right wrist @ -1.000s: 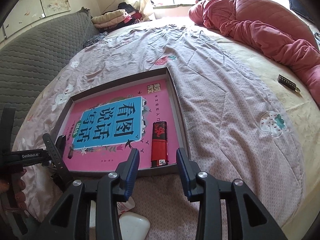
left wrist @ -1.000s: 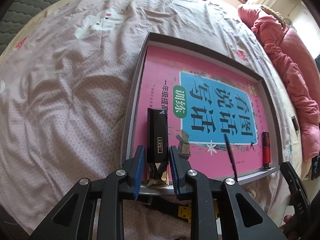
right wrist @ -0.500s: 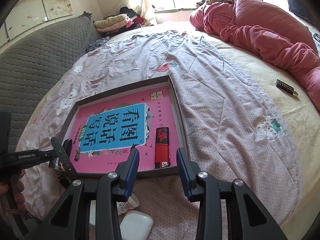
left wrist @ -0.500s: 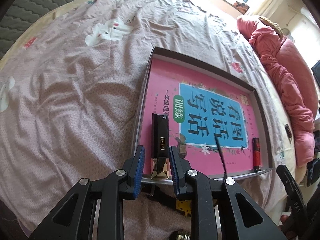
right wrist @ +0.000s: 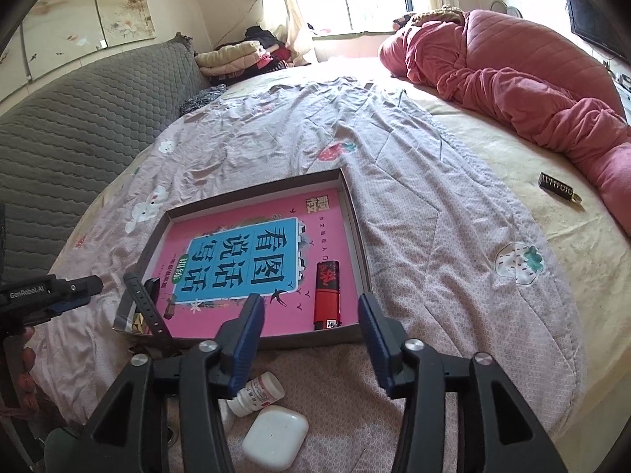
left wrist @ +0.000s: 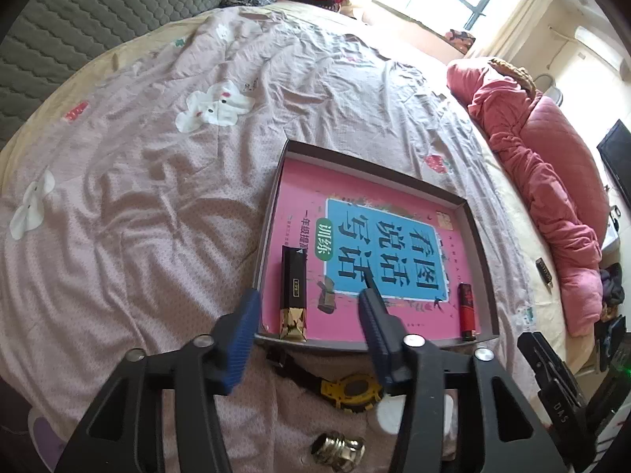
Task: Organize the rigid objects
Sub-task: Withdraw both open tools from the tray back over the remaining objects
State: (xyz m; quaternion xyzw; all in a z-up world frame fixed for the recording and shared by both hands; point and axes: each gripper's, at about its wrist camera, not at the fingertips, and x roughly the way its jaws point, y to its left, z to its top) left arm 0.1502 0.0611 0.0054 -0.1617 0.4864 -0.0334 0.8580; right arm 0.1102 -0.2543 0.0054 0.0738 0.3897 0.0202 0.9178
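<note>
Both grippers empty, jaws spread wide. Left gripper sits at the near edge of the shallow box tray on the bed; right gripper likewise. In the tray, on the pink book: black-and-gold lipstick box at the left side, red lighter at the right. Loose on the quilt: yellow watch, pill bottle, white earbud case. Earbud case looks light, stiff, glossy, likely slippery; I'd pinch across its flat faces, mid-body. Bottle may roll.
</note>
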